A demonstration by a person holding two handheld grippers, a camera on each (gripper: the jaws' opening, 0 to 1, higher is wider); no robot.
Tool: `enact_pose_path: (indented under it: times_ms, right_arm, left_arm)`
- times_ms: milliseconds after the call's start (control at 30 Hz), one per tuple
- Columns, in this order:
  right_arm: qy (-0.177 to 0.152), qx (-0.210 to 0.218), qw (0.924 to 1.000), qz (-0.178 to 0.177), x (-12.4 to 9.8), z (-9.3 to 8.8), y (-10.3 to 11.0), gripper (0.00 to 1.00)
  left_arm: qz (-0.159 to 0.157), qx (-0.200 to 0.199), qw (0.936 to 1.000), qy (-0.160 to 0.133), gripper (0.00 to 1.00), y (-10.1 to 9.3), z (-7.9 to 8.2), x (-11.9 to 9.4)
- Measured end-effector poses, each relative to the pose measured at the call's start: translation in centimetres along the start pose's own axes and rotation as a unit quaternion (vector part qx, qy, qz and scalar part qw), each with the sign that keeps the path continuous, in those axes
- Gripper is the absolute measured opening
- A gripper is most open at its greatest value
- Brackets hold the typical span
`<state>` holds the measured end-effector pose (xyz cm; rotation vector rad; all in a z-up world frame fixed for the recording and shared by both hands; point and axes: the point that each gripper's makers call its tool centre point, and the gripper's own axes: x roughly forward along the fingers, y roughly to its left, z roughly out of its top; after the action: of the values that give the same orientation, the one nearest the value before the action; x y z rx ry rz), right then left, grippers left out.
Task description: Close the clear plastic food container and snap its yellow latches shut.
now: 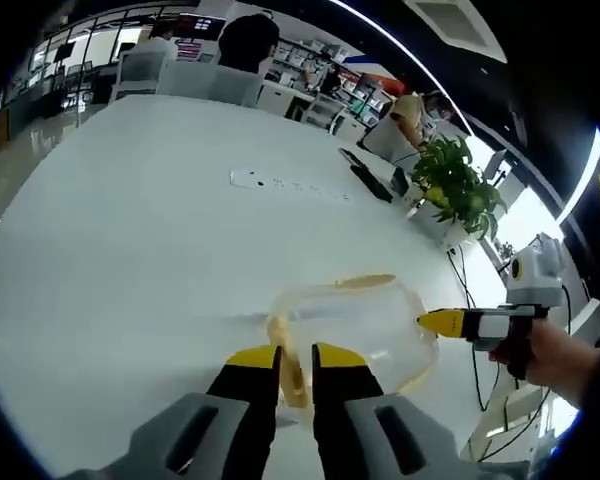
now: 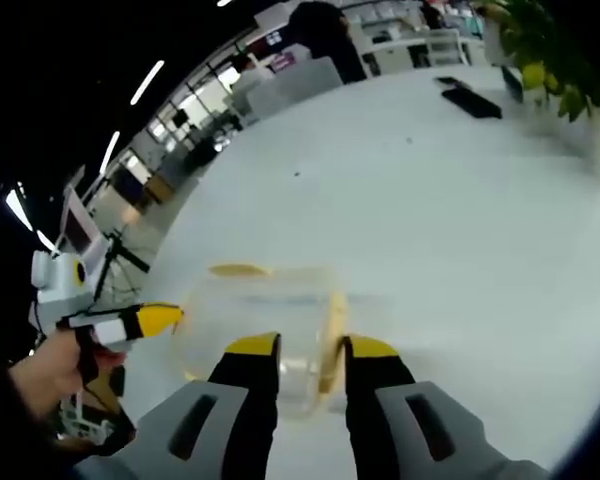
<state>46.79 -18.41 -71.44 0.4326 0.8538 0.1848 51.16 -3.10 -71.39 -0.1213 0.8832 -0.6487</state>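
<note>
Presently, item: clear plastic food container (image 1: pixel 355 325), round-cornered, lid seemingly seated on top, resting on the white table (image 1: pixel 160 230) between the two grippers. Fittings: yellow latches, one at the near side (image 1: pixel 288 365) in the left gripper view, one on the far edge (image 1: pixel 365 281); in the right gripper view another runs up the near wall (image 2: pixel 332 340). Left gripper (image 1: pixel 296 365): jaws parted by a narrow gap, straddling the near latch, gripping nothing that can be confirmed. Right gripper (image 2: pixel 311 355): jaws likewise slightly apart, at the near wall with its latch between the tips; contact cannot be told. Seen from the left, the right gripper's yellow tip sits at the container's side. Whether any latch is already snapped cannot be told. Handling advice, as judgement: the box is light and will probably skid on the smooth top, so brace one side while the other gripper presses a latch flat toward the wall; press squarely on the flap's middle, not its corner. Surroundings: potted plant (image 1: pixel 458 185), keyboard (image 1: pixel 368 180), well apart.
</note>
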Motion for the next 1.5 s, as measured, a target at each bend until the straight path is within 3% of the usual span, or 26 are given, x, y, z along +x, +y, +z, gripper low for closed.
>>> enact_pose_path:
  times_ms: [67,300,533,667,733,767,833,867,933,967,1067,1500]
  right_arm:
    - [0.002,-0.014,0.9999,0.000,0.2,0.2,0.0,0.22]
    - [-0.008,-0.057,0.9983,0.001,-0.1,1.4,0.2,0.28]
    - [-0.032,-0.149,0.9878,0.031,-1.0,2.5,2.2,0.27]
    - [-0.027,-0.212,0.9732,0.086,-1.2,2.3,4.6,0.21]
    - [-0.006,-0.243,0.9616,0.128,-1.0,1.8,5.8,0.19]
    - [0.002,-0.269,0.9526,0.142,-0.8,1.6,6.3,0.20]
    - [0.011,-0.315,0.9361,0.157,-0.5,1.6,6.7,0.19]
    - [0.014,-0.330,0.9295,0.165,-0.5,1.6,6.9,0.19]
    - [0.029,-0.339,0.9234,0.177,0.0,1.8,6.9,0.18]
    - [0.031,-0.347,0.9196,0.182,0.2,2.0,6.9,0.17]
    - [0.035,-0.366,0.9111,0.186,0.6,1.9,6.9,0.16]
    - [0.057,-0.386,0.8994,0.196,2.4,1.0,6.6,0.18]
  left_arm:
    - [-0.002,0.043,0.9989,0.019,0.15,-0.4,-0.3,0.1]
    - [-0.010,0.134,0.9907,0.023,0.21,-1.2,0.8,-0.7]
    - [-0.024,0.245,0.9688,0.030,0.23,-1.9,2.5,-1.4]
    - [-0.051,0.322,0.9446,0.039,0.23,-3.3,2.8,-1.1]
    - [-0.076,0.363,0.9275,0.046,0.23,-4.5,2.5,-0.9]
    - [-0.101,0.393,0.9126,0.047,0.23,-5.6,2.2,-0.8]
    - [-0.119,0.424,0.8959,0.057,0.22,-6.5,1.6,-0.7]
    - [-0.132,0.436,0.8879,0.064,0.22,-6.8,1.2,-0.7]
    - [-0.148,0.457,0.8741,0.068,0.22,-7.5,0.7,-0.6]
    - [-0.150,0.462,0.8708,0.073,0.22,-7.7,0.4,-0.4]
    - [-0.152,0.469,0.8663,0.080,0.21,-8.0,0.1,0.0]
    - [-0.173,0.477,0.8570,0.089,0.20,-8.6,-0.5,1.2]
